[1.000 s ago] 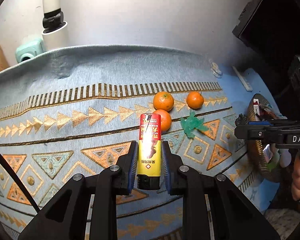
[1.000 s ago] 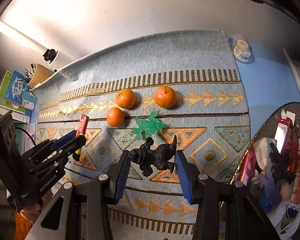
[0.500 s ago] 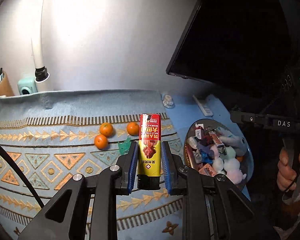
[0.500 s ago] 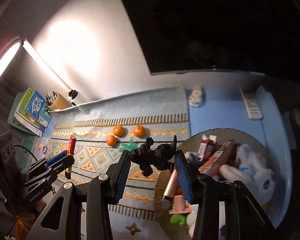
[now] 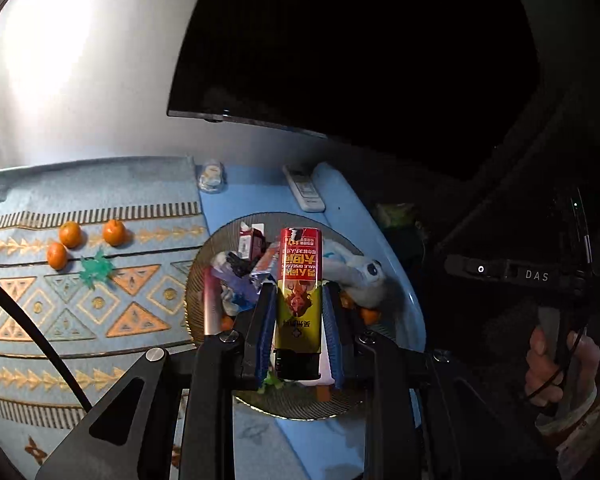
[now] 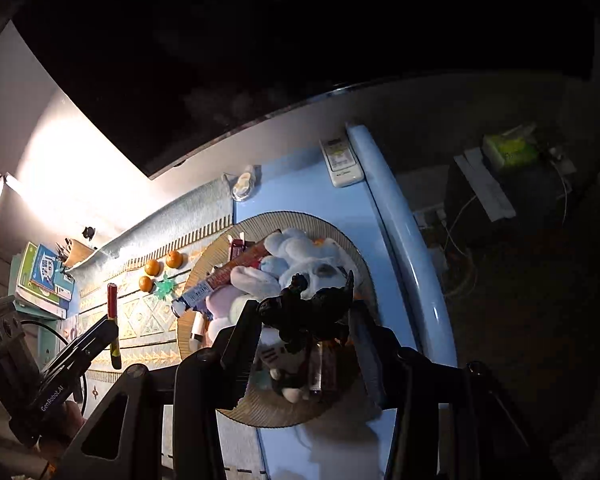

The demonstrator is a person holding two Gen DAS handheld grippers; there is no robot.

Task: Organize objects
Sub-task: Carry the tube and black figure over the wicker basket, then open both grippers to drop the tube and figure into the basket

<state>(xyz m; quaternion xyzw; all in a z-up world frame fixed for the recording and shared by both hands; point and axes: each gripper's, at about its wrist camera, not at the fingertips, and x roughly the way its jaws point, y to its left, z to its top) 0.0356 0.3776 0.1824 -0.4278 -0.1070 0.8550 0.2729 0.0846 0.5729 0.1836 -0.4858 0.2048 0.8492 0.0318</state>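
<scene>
While clamped upright, red-yellow tube between left tool pads, above basket.

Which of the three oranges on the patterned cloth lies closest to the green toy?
The lowest orange, set below and left of the other two; it sits nearest the green toy.
</scene>
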